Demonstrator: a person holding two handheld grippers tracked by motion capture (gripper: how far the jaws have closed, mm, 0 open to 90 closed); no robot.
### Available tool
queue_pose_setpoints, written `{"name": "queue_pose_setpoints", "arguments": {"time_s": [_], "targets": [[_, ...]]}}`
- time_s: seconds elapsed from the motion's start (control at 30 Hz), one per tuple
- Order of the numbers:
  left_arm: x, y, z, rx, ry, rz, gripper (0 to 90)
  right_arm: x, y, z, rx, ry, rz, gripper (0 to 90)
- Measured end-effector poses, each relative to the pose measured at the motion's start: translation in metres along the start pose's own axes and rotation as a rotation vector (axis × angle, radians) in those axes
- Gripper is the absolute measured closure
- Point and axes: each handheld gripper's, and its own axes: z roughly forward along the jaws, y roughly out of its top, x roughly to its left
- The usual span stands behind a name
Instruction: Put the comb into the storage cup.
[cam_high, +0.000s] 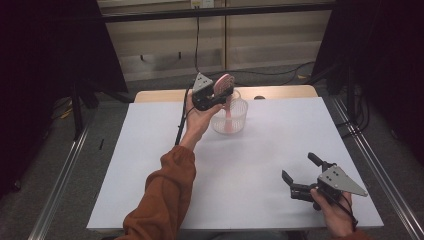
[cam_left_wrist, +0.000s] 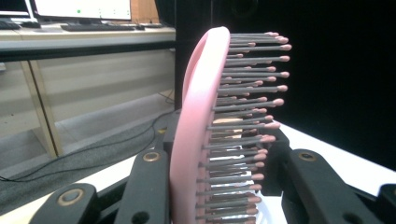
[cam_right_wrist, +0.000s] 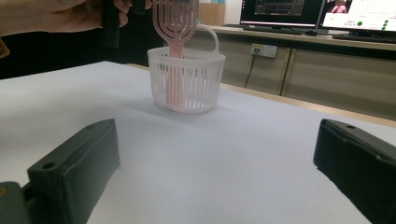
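Left gripper (cam_high: 220, 92) pinching pink plastic bristle hairbrush (cam_high: 223, 85), handle inside white slotted plastic basket (cam_high: 239, 119) on white desk (cam_high: 150, 165), right gripper (cam_high: 300, 172) spread wide, well apart, nothing between.

Pink hairbrush (cam_high: 223, 86): vented paddle head, dark bristles with pink ball tips, straight pink handle. Pose upright, head up, handle down inside the basket (cam_high: 229, 116), head clear above the basket rim. Basket: white, translucent, round, slatted wall, hoop handle at the rim, standing upright, open top, on the white bench (cam_high: 240, 165) toward its far edge.
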Motion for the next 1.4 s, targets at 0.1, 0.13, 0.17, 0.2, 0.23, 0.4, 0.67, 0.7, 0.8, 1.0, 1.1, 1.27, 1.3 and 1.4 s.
{"name": "queue_pose_setpoints", "arguments": {"time_s": [0.1,0.13,0.17,0.2,0.23,0.4,0.67,0.7,0.8,1.0,1.1,1.27,1.3,1.4], "targets": [[0.001,-0.002,0.001,0.002,0.001,-0.005,64.2,0.0,0.0,0.0,-0.003,-0.003,-0.002,0.0],[0.001,-0.003,0.0,0.005,0.003,-0.001,64.2,0.0,0.0,0.0,-0.001,-0.003,0.0,0.0],[0.002,-0.003,0.0,0.004,0.005,-0.002,64.2,0.0,0.0,0.0,-0.002,0.0,0.0,0.0],[0.002,-0.004,0.0,0.0,0.006,-0.011,64.2,0.0,0.0,0.0,-0.002,0.0,0.0,0.0],[0.003,-0.004,0.0,0.005,0.009,-0.009,64.2,0.0,0.0,0.0,0.0,-0.001,0.001,0.0],[0.006,-0.006,-0.002,-0.008,-0.002,-0.049,63.9,0.0,0.0,0.0,0.0,-0.002,0.0,0.0],[0.01,-0.006,-0.007,0.009,0.009,-0.032,63.0,0.0,-0.001,0.001,0.002,-0.002,-0.006,0.0],[0.01,-0.005,-0.007,0.006,0.014,-0.037,62.8,0.0,-0.001,0.001,0.003,-0.002,-0.006,0.0],[0.012,-0.004,-0.01,0.009,0.021,-0.035,62.1,0.0,-0.001,0.001,0.004,-0.002,-0.008,0.0],[0.017,-0.003,-0.014,0.02,0.057,-0.017,58.5,0.0,-0.001,0.001,0.005,-0.003,-0.008,0.0],[0.022,-0.004,-0.017,0.031,0.053,-0.014,58.5,0.0,-0.001,0.001,0.003,-0.002,-0.01,0.0],[0.026,-0.006,-0.019,0.04,0.059,-0.016,56.3,0.0,-0.001,0.002,0.008,0.005,-0.009,0.0],[0.027,-0.006,-0.02,0.045,0.064,-0.013,55.5,0.0,-0.001,0.002,0.008,0.005,-0.009,0.0],[0.03,-0.007,-0.021,0.049,0.066,-0.013,54.4,0.0,-0.001,0.002,0.01,0.006,-0.008,0.0]]}}
